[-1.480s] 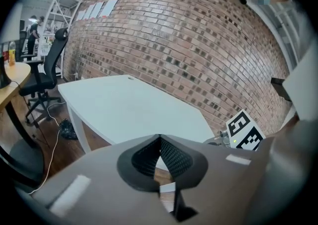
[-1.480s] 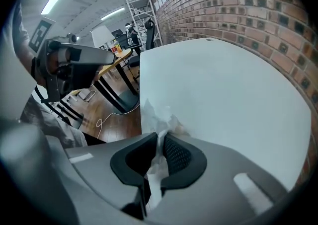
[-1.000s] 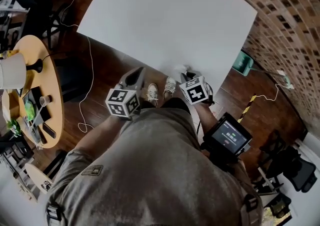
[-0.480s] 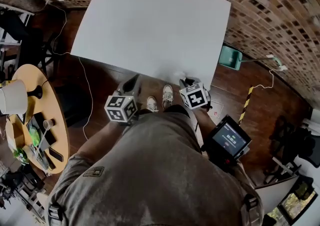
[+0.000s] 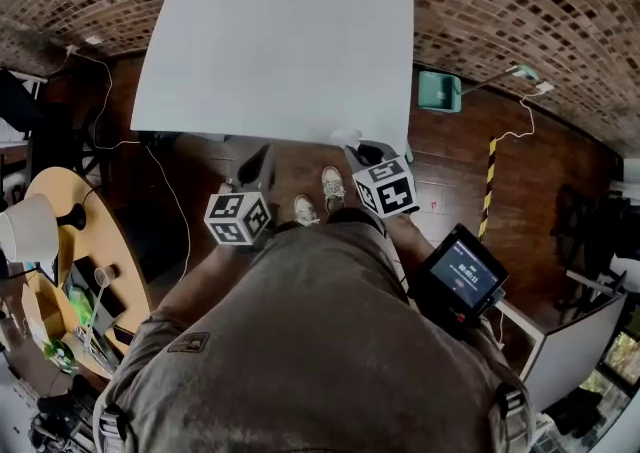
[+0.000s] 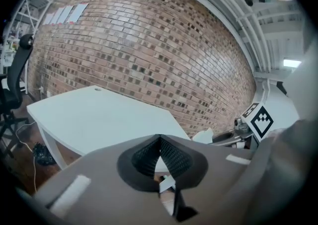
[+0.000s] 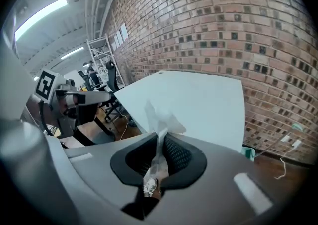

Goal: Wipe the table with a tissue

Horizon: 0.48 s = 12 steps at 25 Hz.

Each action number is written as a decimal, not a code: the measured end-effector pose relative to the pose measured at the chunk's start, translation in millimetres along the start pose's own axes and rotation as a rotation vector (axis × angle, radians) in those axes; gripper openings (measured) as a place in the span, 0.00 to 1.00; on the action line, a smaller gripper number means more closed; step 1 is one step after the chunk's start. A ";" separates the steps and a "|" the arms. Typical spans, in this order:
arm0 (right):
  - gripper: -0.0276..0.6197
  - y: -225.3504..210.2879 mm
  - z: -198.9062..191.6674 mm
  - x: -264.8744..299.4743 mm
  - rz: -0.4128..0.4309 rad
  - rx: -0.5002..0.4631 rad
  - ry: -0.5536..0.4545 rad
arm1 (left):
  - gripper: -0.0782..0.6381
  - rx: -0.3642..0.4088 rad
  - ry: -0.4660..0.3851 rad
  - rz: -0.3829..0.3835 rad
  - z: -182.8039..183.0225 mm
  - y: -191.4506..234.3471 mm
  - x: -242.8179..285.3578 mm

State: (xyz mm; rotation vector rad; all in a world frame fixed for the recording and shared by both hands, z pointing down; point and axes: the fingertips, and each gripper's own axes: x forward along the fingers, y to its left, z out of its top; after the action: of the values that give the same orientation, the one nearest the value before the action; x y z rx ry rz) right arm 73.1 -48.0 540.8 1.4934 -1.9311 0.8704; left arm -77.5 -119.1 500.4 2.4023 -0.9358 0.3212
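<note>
R claw (image 5: 360, 151) clamped on tissue (image 5: 345, 137) by desk (image 5: 280, 51) near edge at 12 o'clock; L claw (image 5: 256, 163) pressed together w/ nothing between, at 11.

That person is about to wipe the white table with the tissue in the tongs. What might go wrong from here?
The right tongs pinch only a thin fold of the tissue, so it may tear or slip out once dragged over the table. With little tissue sticking out, the tips themselves might rub the tabletop. The left tongs are shut and empty, so nothing backs it up.
</note>
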 end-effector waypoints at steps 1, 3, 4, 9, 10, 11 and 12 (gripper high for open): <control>0.12 3.4 -0.1 -6.4 -0.006 0.008 -0.017 | 0.11 0.007 -0.003 -0.010 -0.4 -3.5 -1.9; 0.12 8.2 -1.7 -19.3 -0.017 0.032 -0.049 | 0.11 0.019 -0.008 -0.031 -2.0 -11.2 -5.5; 0.12 10.0 -2.0 -25.7 -0.020 0.049 -0.068 | 0.11 0.024 -0.012 -0.041 -2.4 -15.4 -7.4; 0.12 23.0 0.4 -54.5 -0.008 0.130 -0.171 | 0.11 0.036 -0.038 -0.067 -1.3 -32.0 -19.9; 0.12 25.8 1.9 -60.1 -0.002 0.136 -0.194 | 0.11 0.036 -0.046 -0.067 -0.6 -35.3 -22.2; 0.12 28.4 3.7 -65.8 0.006 0.140 -0.219 | 0.11 0.037 -0.055 -0.066 0.1 -38.9 -24.6; 0.12 30.7 5.4 -71.5 0.015 0.144 -0.245 | 0.11 0.039 -0.063 -0.064 0.8 -42.9 -26.9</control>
State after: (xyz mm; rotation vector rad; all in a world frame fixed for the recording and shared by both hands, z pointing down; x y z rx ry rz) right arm 60.1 -2.4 478.8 1.7414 -2.0928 0.8841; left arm -67.9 -78.3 472.1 2.4857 -0.8854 0.2431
